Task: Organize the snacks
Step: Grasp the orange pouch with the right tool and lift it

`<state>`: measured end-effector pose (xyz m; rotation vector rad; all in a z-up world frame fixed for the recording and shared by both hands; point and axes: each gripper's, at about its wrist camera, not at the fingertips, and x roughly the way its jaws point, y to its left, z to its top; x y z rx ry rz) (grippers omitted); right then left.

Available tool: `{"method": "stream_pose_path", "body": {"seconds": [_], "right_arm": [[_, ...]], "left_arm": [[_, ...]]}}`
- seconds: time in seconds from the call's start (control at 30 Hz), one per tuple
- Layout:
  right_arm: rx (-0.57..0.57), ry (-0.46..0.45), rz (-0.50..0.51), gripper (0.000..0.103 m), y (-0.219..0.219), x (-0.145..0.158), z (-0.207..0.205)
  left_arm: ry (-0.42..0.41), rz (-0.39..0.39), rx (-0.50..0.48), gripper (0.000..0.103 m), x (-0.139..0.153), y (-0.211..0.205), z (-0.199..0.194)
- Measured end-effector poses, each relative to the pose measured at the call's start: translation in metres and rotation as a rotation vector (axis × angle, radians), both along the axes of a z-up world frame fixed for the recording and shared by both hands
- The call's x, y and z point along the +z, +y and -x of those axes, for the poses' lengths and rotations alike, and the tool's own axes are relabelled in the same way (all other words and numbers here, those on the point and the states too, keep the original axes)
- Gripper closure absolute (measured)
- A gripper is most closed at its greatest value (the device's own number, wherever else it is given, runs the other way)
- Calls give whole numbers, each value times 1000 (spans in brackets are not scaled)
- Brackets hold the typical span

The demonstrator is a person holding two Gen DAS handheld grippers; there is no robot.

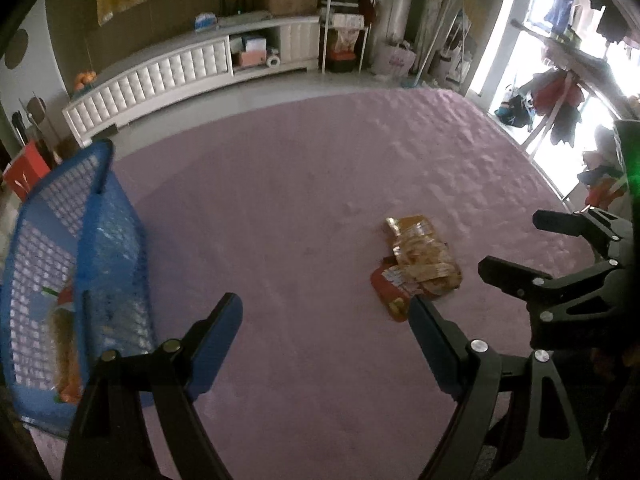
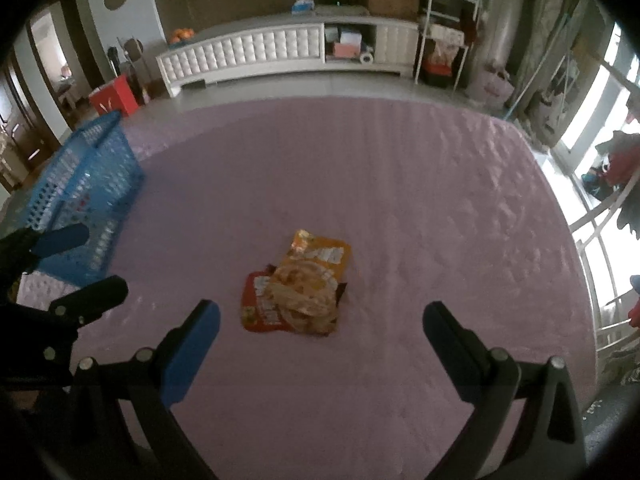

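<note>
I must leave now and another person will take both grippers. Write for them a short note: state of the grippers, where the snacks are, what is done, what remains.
Left gripper: open, empty, above the pink mat, next to the blue basket.
Right gripper: open, empty, pointed at the snack pile.
Snack packets: a small overlapping pile, orange on red, in the middle of the mat, apart from the basket.
Done: at least one packet already lies in the basket.
Left: pick up the pile and move it into the basket, probably one packet at a time.

No text can be read: print is seen on the orange and red foil snack packets point(image 2: 298, 286) lying on the pink quilted cover point(image 2: 400, 184), but it is too blurred.
</note>
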<state>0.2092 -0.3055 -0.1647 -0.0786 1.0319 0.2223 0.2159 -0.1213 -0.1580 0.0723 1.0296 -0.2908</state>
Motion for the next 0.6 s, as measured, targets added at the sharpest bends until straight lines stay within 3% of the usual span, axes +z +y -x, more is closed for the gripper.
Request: {"method": "stream_pose_path", "body": {"seconds": [0.3, 0.6], "right_arm": [[-42, 111, -14, 1, 9, -43, -46], [-103, 208, -20, 4, 12, -79, -82]], "left_arm": [[92, -18, -22, 20, -44, 1, -45], [124, -53, -60, 20, -66, 0, -71]]}}
